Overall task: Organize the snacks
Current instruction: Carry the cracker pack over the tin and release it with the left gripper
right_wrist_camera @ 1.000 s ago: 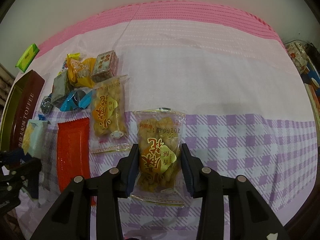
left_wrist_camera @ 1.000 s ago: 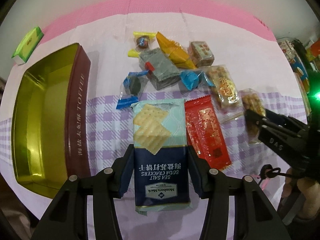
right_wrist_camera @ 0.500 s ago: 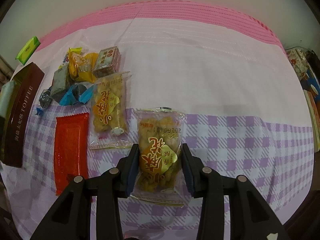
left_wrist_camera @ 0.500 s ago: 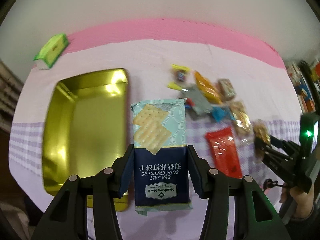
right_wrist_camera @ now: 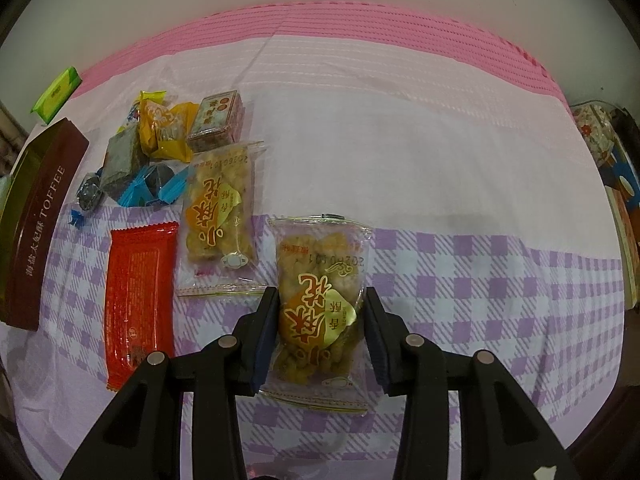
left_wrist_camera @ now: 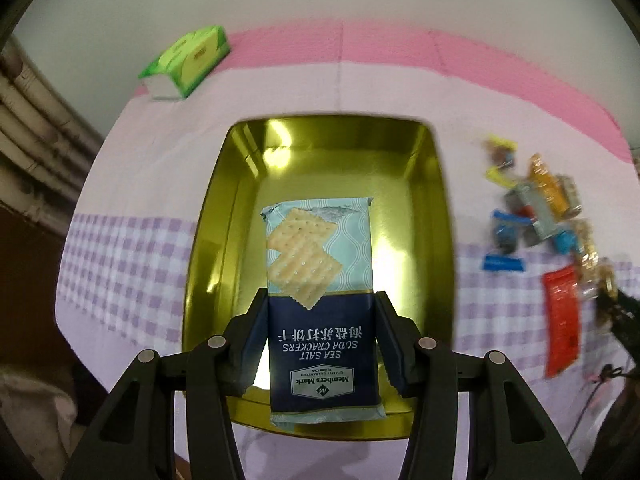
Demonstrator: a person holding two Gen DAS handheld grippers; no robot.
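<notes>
Left wrist view: left gripper (left_wrist_camera: 322,344) fingers clamped on the cracker pack (left_wrist_camera: 320,300), frame centre, held over the open gold tin (left_wrist_camera: 436,216). Loose snacks (left_wrist_camera: 536,208) blurred at right edge.

Right wrist view: right gripper (right_wrist_camera: 320,334) fingers pinch a clear snack bag (right_wrist_camera: 320,300), lower centre. Red packet (right_wrist_camera: 138,300) and tin (right_wrist_camera: 38,224) at left on the checked cloth (right_wrist_camera: 500,300).

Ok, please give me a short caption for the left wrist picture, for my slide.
Left hand-held gripper holds a cracker pack above the open gold tin, other snacks on the cloth beside it.
</notes>
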